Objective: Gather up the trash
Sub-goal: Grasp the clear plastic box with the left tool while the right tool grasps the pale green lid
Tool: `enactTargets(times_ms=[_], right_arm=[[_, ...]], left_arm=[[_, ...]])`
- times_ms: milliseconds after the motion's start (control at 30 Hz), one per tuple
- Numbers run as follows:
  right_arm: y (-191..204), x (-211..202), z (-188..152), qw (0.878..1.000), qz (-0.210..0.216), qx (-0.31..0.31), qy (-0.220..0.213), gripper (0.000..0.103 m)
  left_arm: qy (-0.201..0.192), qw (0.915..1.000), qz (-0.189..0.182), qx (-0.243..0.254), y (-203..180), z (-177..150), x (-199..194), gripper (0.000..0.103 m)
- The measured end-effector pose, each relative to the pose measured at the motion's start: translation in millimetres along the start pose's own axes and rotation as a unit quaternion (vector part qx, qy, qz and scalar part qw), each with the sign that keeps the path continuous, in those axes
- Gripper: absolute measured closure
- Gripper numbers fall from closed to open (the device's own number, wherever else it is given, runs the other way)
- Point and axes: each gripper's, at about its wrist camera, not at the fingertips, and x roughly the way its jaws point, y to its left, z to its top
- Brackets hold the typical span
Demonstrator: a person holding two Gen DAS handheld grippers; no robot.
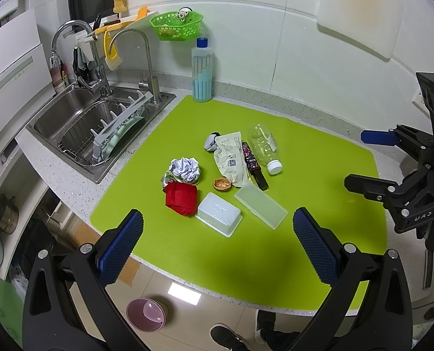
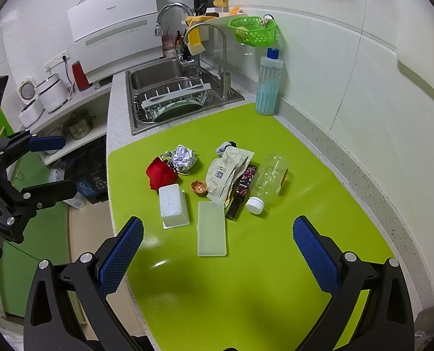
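Trash lies in the middle of a green mat (image 1: 319,158) (image 2: 304,219): an empty clear bottle (image 1: 264,146) (image 2: 268,181), a crumpled beige wrapper (image 1: 230,155) (image 2: 227,172), a dark snack wrapper (image 1: 253,165) (image 2: 241,191), a paper ball (image 1: 185,169) (image 2: 183,156), a red crumpled piece (image 1: 181,201) (image 2: 160,174), a nutshell (image 1: 222,184) (image 2: 199,188), a white plastic box (image 1: 219,213) (image 2: 173,209) and its clear lid (image 1: 260,208) (image 2: 212,228). My left gripper (image 1: 217,248) is open and empty at the mat's near edge. My right gripper (image 2: 217,248) is open and empty, also short of the trash.
A sink (image 1: 79,117) (image 2: 170,82) with a dish rack lies left of the mat. A tall blue-capped bottle (image 1: 202,70) (image 2: 268,82) stands at the back by the wall. A green basket (image 1: 176,25) (image 2: 253,33) hangs above. A pink bin (image 1: 145,314) stands on the floor below the counter edge.
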Motion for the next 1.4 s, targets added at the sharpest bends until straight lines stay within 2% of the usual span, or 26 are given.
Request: enactTargets(times_ms=[200, 533, 700, 900, 1067, 1100, 1233, 1400], right_arm=[[-5, 9, -3, 1.000, 0.000, 0.006, 0.011, 0.005], [-19, 38, -19, 0.999, -0.014, 0.005, 0.037, 0.005], [-28, 51, -25, 0.999, -0.015, 0.005, 0.045, 0.005], [-39, 65, -30, 0.998, -0.009, 0.012, 0.055, 0.005], [-45, 75, -34, 0.998, -0.005, 0.014, 0.064, 0.005], [-46, 77, -34, 0.998, -0.005, 0.014, 0.065, 0.005], [-49, 81, -35, 0.998, -0.003, 0.016, 0.068, 0.005], [-50, 85, -32, 0.998, 0.000, 0.016, 0.065, 0.005]], left_arm=[[0.012, 0.9998, 0.010, -0.010, 2, 1, 22, 0.003], [0.065, 0.9943, 0.028, -0.079, -1, -7, 97, 0.003], [0.097, 0.9868, 0.033, -0.125, -2, -10, 135, 0.003], [0.134, 0.9725, 0.028, -0.189, 4, -18, 177, 0.003], [0.143, 0.9653, 0.035, -0.215, 5, -23, 199, 0.003], [0.144, 0.9633, 0.040, -0.223, 6, -23, 203, 0.004], [0.160, 0.9575, 0.052, -0.234, 6, -25, 214, 0.034], [0.167, 0.9574, 0.045, -0.232, 4, -26, 221, 0.044]])
